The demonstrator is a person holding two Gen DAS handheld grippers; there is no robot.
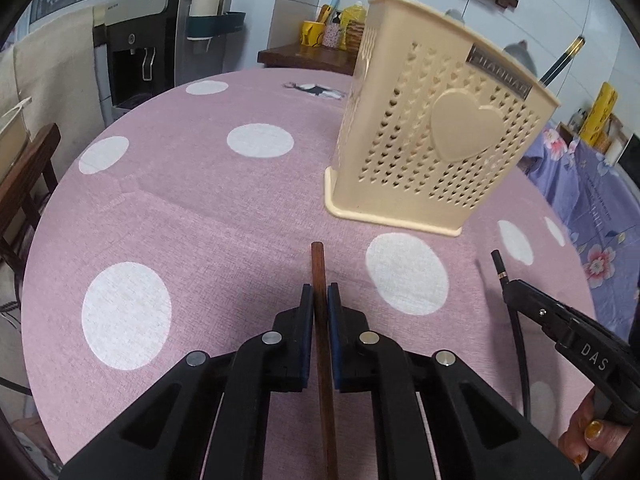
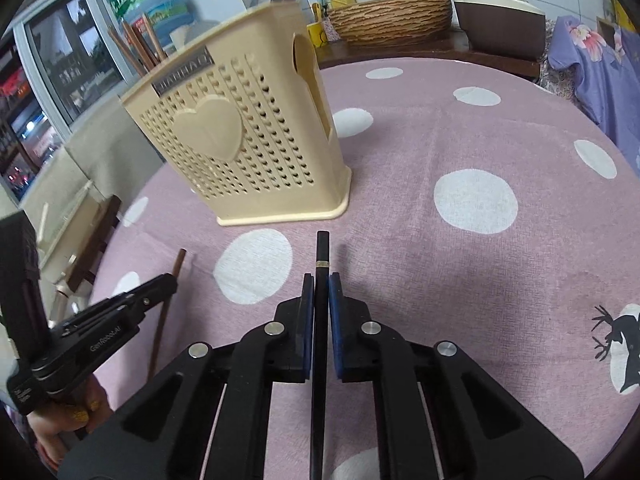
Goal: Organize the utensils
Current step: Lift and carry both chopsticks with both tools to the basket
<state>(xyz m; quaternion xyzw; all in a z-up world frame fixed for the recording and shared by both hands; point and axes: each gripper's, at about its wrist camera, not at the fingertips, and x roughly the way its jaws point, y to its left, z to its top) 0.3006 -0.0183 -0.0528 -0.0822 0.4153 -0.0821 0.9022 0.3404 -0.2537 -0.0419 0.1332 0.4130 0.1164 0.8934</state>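
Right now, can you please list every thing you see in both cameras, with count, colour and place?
brown chopstick: one, dark wood, clamped in the left tongs.
black chopstick: one, black with a gold band, clamped in the right tongs.
utensil holder: one, cream plastic with heart holes, standing on the table beyond both tongs.
chopsticks in holder: at least three brown ones at one end; a dark one at the other end.
tablecloth: one, pink with white dots, over the round table.
water dispenser: one, grey and black, behind the table.
woven basket: one, brown, on the far counter.
left tongs: black, blue pads, shut.
right tongs: black, blue pads, shut.
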